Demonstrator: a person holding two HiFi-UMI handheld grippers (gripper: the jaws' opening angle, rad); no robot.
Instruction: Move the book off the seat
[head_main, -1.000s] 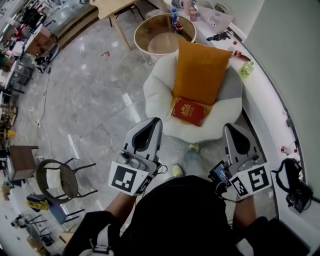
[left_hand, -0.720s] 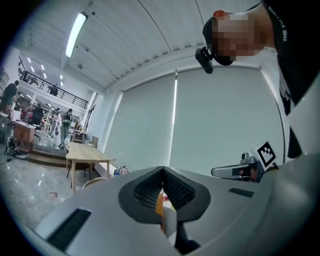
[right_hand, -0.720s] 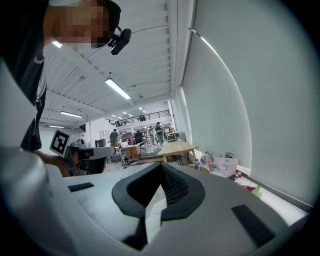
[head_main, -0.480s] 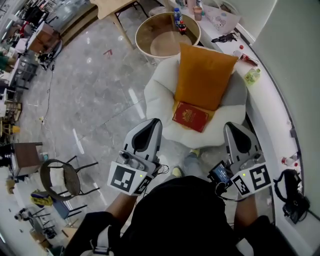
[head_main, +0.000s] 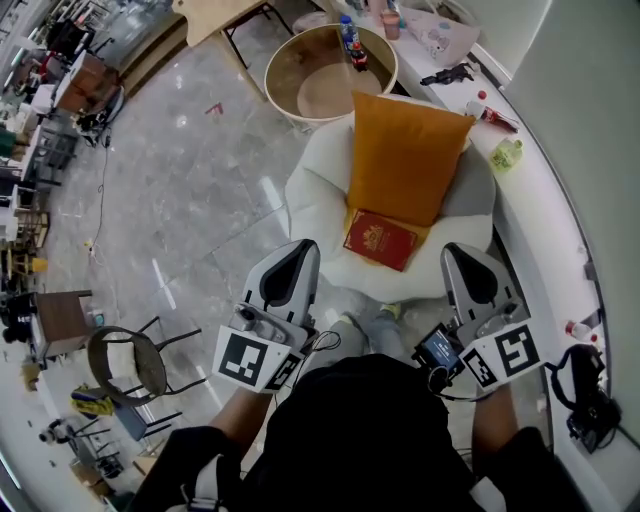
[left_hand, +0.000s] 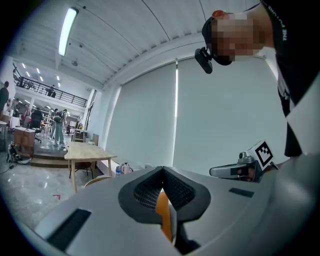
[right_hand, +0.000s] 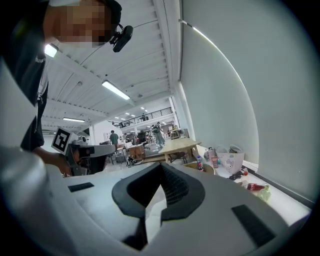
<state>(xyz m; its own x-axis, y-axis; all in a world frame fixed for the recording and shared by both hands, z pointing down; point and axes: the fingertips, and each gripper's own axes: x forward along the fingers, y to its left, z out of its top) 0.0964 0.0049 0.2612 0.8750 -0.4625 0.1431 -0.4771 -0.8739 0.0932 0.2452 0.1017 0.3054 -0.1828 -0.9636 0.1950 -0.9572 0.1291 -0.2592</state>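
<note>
A red book (head_main: 380, 240) with a gold emblem lies on the front of a white round seat (head_main: 318, 200), against the foot of an orange cushion (head_main: 405, 155). My left gripper (head_main: 298, 250) is shut and empty, just short of the seat's front left rim. My right gripper (head_main: 463, 255) is shut and empty too, at the seat's front right rim. The book lies between the two, a little beyond the tips. In the left gripper view a strip of the orange cushion (left_hand: 163, 215) shows through the slit under the closed jaws.
A round wooden tub table (head_main: 325, 75) with bottles stands behind the seat. A white curved ledge (head_main: 545, 200) with a green bottle (head_main: 506, 152) and small items runs along the right. A black metal chair (head_main: 125, 365) is at the lower left, a wooden table (head_main: 215, 15) further back.
Both grippers have advanced toward the seat together, so the seat and book sit closer to the jaw tips. Both jaws have stayed shut.
</note>
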